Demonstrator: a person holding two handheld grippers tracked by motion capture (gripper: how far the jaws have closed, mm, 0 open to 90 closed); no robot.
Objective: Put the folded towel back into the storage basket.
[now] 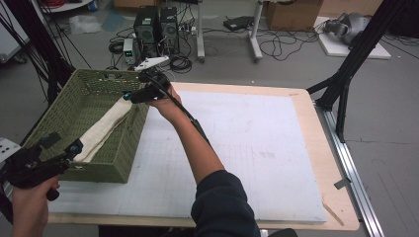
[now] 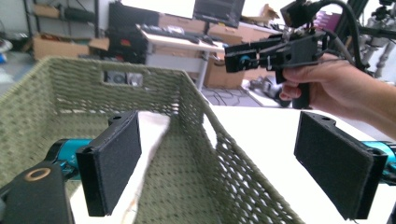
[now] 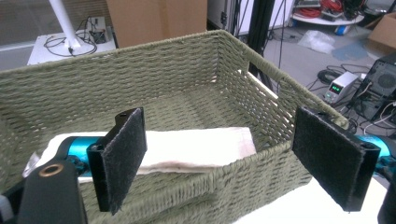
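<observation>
A green woven basket (image 1: pixel 64 106) stands on the left of the table, and a folded cream cloth (image 1: pixel 104 129) lies lengthwise inside it against the right wall. My left gripper (image 1: pixel 63 143) is at the basket's near corner and open; in the left gripper view its jaws (image 2: pixel 224 158) straddle the basket wall (image 2: pixel 196 182), with the cloth (image 2: pixel 149 140) by the left pad. My right gripper (image 1: pixel 129 95) hovers over the far right rim, open. In the right gripper view its jaws (image 3: pixel 224 158) frame the rim, and the cloth (image 3: pixel 196 147) lies below, untouched.
A white gridded mat (image 1: pixel 247 148) covers the wooden table to the right of the basket. Computer towers (image 1: pixel 155 24) and cables sit on the floor beyond. A black frame leg (image 1: pixel 346 74) stands by the table's far right corner.
</observation>
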